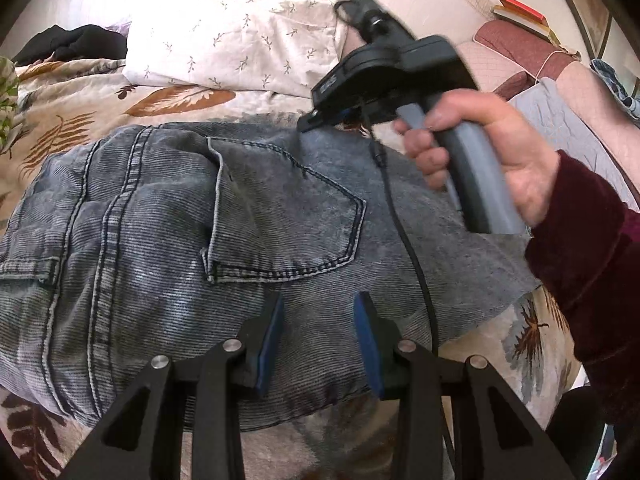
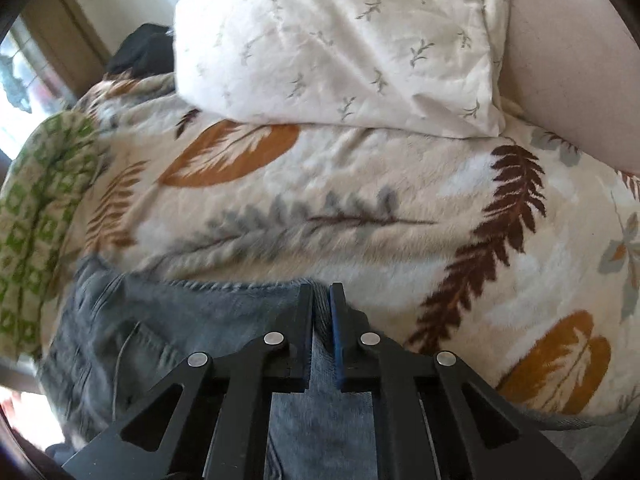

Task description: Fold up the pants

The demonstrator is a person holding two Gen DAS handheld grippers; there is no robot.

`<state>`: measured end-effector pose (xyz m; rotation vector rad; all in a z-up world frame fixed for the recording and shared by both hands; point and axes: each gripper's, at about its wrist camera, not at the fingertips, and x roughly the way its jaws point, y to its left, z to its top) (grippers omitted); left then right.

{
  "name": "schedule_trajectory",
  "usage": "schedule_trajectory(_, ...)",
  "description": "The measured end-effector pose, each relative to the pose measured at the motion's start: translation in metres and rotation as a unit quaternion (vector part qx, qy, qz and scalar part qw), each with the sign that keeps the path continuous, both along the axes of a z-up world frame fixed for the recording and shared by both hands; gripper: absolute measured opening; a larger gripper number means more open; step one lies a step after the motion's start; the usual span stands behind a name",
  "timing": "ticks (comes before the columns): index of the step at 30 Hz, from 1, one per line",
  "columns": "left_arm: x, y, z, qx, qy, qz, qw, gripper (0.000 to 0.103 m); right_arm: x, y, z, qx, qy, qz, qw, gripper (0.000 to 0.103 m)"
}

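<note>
Grey-blue denim pants (image 1: 160, 220) lie folded on the bed, back pocket (image 1: 280, 216) facing up. My left gripper (image 1: 320, 308) hovers over their near edge, its blue pads (image 1: 272, 332) apart with only flat denim showing below the gap. A hand in a dark red sleeve holds my right gripper (image 1: 310, 122) at the pants' far edge. In the right wrist view the right gripper (image 2: 321, 296) is shut on the hem of the pants (image 2: 180, 320), with a strip of denim pinched between its pads.
The pants rest on a cream blanket with a feather print (image 2: 320, 208). A white pillow (image 1: 232, 32) lies behind them, black clothing (image 1: 72, 42) far left, a green patterned cloth (image 2: 36, 220) at the left edge. A black cable (image 1: 412, 260) trails across the denim.
</note>
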<state>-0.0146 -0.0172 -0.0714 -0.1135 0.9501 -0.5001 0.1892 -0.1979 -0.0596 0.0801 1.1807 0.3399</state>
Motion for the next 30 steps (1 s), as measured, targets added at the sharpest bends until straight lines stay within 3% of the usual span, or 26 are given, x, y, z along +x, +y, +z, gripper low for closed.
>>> schedule_trajectory(3,-0.001,-0.002,-0.001,0.012,-0.002,-0.003,0.9999,0.04,0.006,-0.001,-0.023,0.005,0.024,-0.014,1.0,0.006)
schedule_trajectory(8,-0.005,-0.002,-0.001,0.02,-0.008,-0.005,0.9998,0.04,0.005,-0.011,-0.018,0.016,0.024,-0.05,0.998,0.008)
schedule_trajectory(12,-0.009,-0.011,-0.006,0.048,-0.023,-0.028,0.9982,0.042,-0.014,-0.039,0.02,0.077,-0.021,-0.08,0.994,0.022)
schedule_trajectory(17,-0.011,-0.012,0.005,0.058,-0.036,-0.014,0.9976,0.045,-0.064,-0.08,0.063,0.084,-0.055,-0.093,0.991,0.029)
schedule_trajectory(21,-0.024,-0.003,0.033,0.046,-0.083,-0.002,0.9955,0.049,-0.123,-0.123,0.08,0.086,-0.063,-0.115,0.988,0.051)
schedule_trajectory(24,-0.032,0.008,0.051,0.086,-0.144,0.027,0.9854,0.056,-0.175,-0.174,0.088,0.111,-0.079,-0.166,0.977,0.054)
schedule_trajectory(25,-0.028,0.014,0.05,0.097,-0.144,0.04,0.984,0.056,-0.188,-0.182,0.089,0.118,-0.082,-0.18,0.973,0.055)
schedule_trajectory(26,-0.022,0.02,0.046,0.105,-0.133,0.053,0.9841,0.056,-0.203,-0.197,0.089,0.128,-0.087,-0.199,0.968,0.055)
schedule_trajectory(28,0.0,0.033,0.02,0.129,-0.072,0.084,0.9854,0.056,-0.237,-0.233,0.085,0.158,-0.095,-0.245,0.952,0.06)
schedule_trajectory(30,0.012,0.038,-0.004,0.149,-0.036,0.102,0.983,0.059,-0.269,-0.27,0.077,0.198,-0.11,-0.306,0.925,0.063)
